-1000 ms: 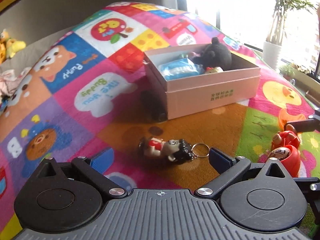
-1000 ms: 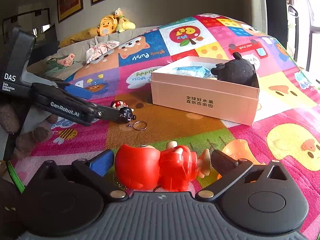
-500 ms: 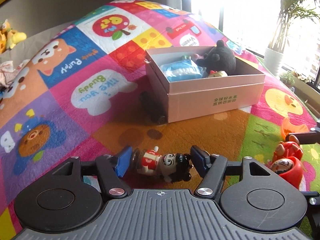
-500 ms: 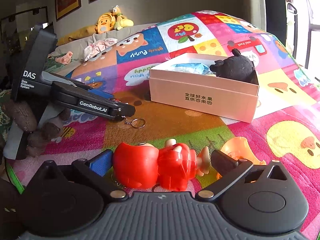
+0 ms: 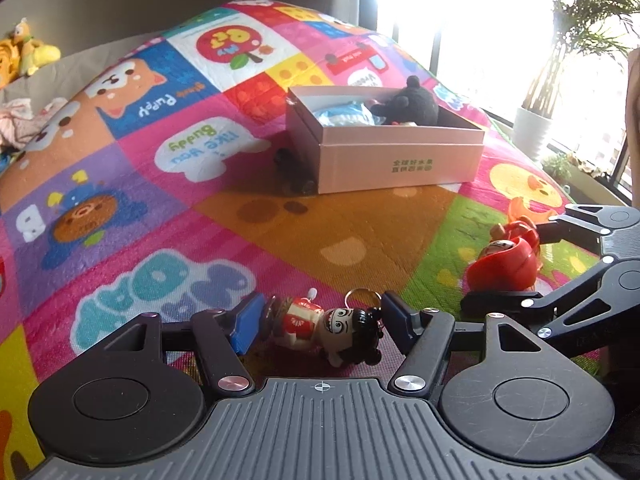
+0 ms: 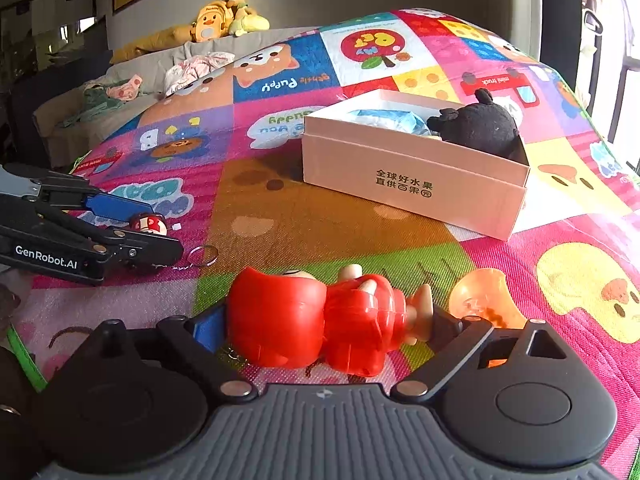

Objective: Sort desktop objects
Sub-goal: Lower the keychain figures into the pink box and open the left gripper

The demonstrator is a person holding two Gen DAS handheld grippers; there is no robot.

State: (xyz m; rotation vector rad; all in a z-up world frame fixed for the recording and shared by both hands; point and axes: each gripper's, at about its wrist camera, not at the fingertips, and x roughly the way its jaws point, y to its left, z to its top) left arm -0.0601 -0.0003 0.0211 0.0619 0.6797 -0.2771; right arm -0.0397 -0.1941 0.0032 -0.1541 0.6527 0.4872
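My left gripper [image 5: 320,320] is shut on a small doll keychain [image 5: 326,330] with a red body, black hair and a key ring; it also shows in the right wrist view [image 6: 150,224]. My right gripper [image 6: 324,328] is shut on a red hooded figure toy [image 6: 312,320], lying sideways between the fingers; it also shows in the left wrist view [image 5: 504,260]. A pink open box [image 5: 400,156] stands further back on the mat and holds a black plush [image 5: 408,102] and a blue packet [image 5: 344,114]. The box also shows in the right wrist view [image 6: 412,184].
Everything lies on a colourful patchwork play mat [image 5: 168,208]. An orange translucent piece [image 6: 482,300] lies beside the red toy. A grey sofa with plush toys [image 6: 216,24] and clothes is behind the mat. A potted plant [image 5: 536,128] stands by the bright window.
My left gripper moved onto the doll keychain and closed on it, then drew back from the box. My right gripper closed in on the red toy and held it.
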